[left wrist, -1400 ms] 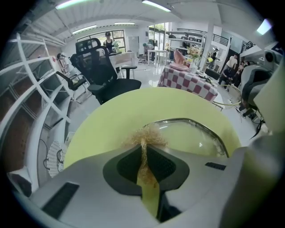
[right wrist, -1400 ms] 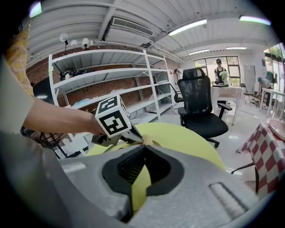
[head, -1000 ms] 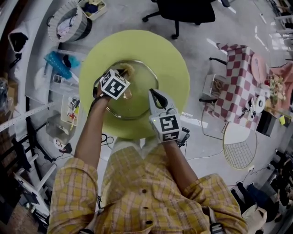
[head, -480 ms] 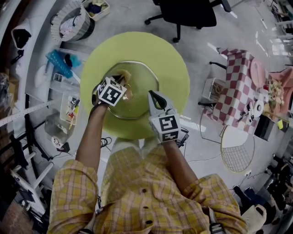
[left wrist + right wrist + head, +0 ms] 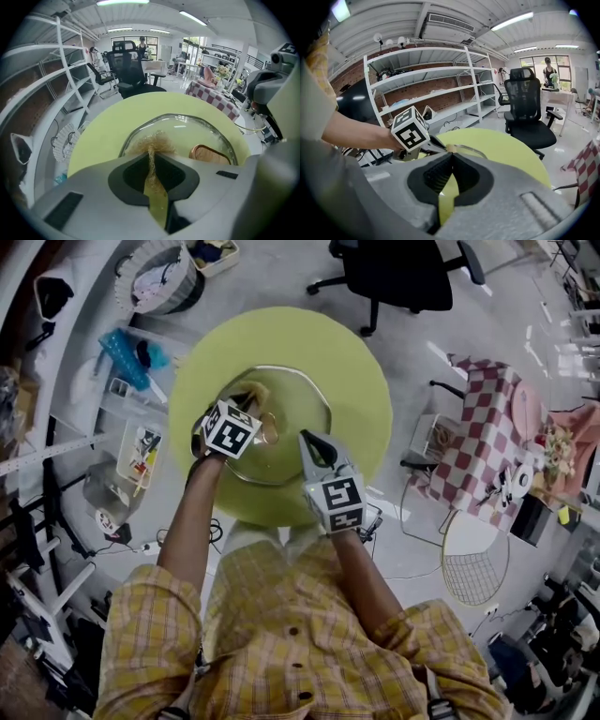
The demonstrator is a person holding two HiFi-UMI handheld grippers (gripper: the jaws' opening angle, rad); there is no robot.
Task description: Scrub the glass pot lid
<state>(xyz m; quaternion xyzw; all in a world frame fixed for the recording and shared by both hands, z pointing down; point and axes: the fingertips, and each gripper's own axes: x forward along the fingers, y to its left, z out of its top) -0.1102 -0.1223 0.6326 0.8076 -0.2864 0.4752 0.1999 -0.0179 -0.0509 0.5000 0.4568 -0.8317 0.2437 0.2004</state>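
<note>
A round yellow-green table (image 5: 361,362) stands on a grey floor (image 5: 281,273), with white shelves (image 5: 56,89) to its left, 1 black office chair (image 5: 403,268) beyond its far edge and 1 checked cloth (image 5: 487,427) to its right. 1 glass lid (image 5: 295,399) lies at the table's middle, its near rim hidden under the 2 grippers and its brown handle (image 5: 208,154) only partly seen. The left gripper (image 5: 152,153) pinches 1 tan scrubber (image 5: 153,140) that touches the lid. The right gripper (image 5: 450,153) has its jaws closed to a slit at the lid's right rim, and whether they nip that rim is hard to make out.
</note>
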